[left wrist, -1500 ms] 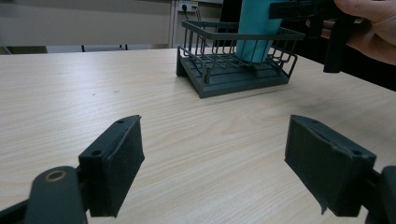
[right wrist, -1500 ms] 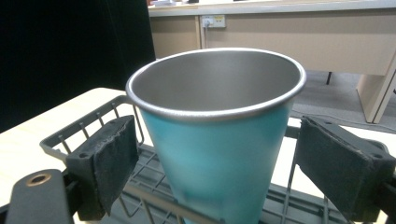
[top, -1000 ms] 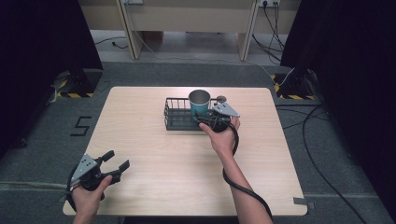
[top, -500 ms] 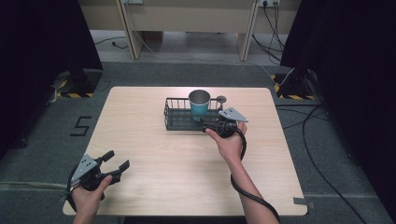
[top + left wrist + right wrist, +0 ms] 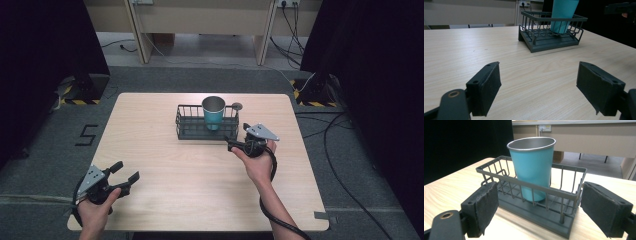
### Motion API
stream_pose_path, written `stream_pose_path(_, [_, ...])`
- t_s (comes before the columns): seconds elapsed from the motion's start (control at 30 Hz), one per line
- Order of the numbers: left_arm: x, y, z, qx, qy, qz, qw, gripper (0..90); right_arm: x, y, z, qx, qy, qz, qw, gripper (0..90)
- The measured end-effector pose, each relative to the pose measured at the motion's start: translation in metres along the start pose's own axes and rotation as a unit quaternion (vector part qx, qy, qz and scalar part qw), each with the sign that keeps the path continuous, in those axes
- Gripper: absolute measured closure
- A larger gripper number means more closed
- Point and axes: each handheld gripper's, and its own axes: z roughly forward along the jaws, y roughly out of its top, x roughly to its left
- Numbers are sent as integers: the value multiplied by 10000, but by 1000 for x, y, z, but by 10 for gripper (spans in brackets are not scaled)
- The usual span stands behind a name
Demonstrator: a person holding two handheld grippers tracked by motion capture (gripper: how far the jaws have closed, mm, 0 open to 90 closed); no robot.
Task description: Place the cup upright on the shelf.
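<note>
A teal cup (image 5: 213, 113) with a metal rim stands upright inside a dark wire basket (image 5: 186, 122) near the far middle of the wooden surface (image 5: 165, 170). The cup sits toward the basket's right end, held in by the wire walls, so it looks settled there rather than in transit.

The right tool (image 5: 235, 143) hovers just beside the basket's near right corner, its jaws spread wide and holding nothing; in the right gripper view the two pads frame the basket and cup with clear air between. That released stance so close to the cup suggests a placement just finished.

The left tool (image 5: 125, 173) rests low at the near left corner of the surface, well apart from the basket, jaws also spread and empty, as if parked out of the way.

Compared with a second ago, the right tool has drawn back from the cup toward the person, and its hand now sits clear of the basket. The left tool has not shifted.
</note>
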Motion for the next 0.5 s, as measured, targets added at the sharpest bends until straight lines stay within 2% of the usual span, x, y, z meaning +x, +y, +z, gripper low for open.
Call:
stream_pose_path(0.3, [1,0,-1,-2,13,-11,10000,186,-6,-5,-21,-2,-36,-94,9999,155])
stream_pose_path(0.5, [0,0,0,-4,10,1,10000,186,-14,-14,-42,-14,-154,-113,9998,156])
